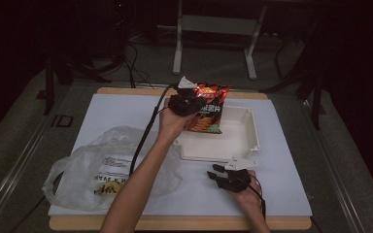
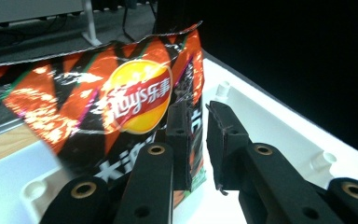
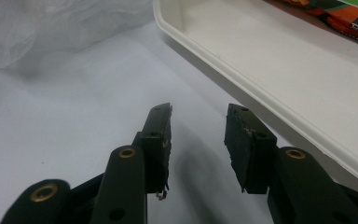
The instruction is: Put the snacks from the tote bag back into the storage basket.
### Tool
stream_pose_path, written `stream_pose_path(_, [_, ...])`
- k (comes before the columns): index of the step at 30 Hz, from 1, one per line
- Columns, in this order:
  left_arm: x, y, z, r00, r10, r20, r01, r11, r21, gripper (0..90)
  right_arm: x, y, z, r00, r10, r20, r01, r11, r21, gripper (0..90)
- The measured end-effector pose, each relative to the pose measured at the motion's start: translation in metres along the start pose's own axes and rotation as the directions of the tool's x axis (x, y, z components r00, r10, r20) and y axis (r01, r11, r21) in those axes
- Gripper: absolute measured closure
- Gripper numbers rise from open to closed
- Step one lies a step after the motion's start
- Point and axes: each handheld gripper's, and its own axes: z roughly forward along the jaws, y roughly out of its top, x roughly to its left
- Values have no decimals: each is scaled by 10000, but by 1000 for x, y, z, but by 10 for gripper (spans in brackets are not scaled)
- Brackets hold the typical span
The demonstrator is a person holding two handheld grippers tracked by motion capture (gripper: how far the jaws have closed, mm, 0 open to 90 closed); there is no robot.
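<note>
While parted and empty-jawed, two tools (image 1: 187,101) (image 1: 222,173), beside one chip bag (image 1: 209,109), one white tray (image 1: 245,141), one plastic bag (image 1: 97,170).

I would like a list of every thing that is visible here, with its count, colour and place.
chip bag: one, orange and black, over the tray's far left part, its edge between the left gripper's jaws
tray: one, white, on the sheet, right of centre
plastic bag: one, clear with a printed label, near left of the sheet
sheet: one, white, covering the board
board: one, light wood, under the sheet
left gripper: one, black, at the chip bag
right gripper: one, black, open, low over the sheet near the tray
</note>
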Motion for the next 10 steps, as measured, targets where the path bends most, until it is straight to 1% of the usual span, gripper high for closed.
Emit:
stream_pose_path(3, [3, -1, -9, 10000, 60, 0, -60, 10000, 48, 791, 0, 0, 0, 10000, -3, 8, 3, 10000, 5, 609])
stream_pose_path(10, [7, -2, -26, 9992, 369, -121, -364, 9985, 416, 783, 0, 0, 0, 10000, 21, -1, -21, 10000, 3, 610])
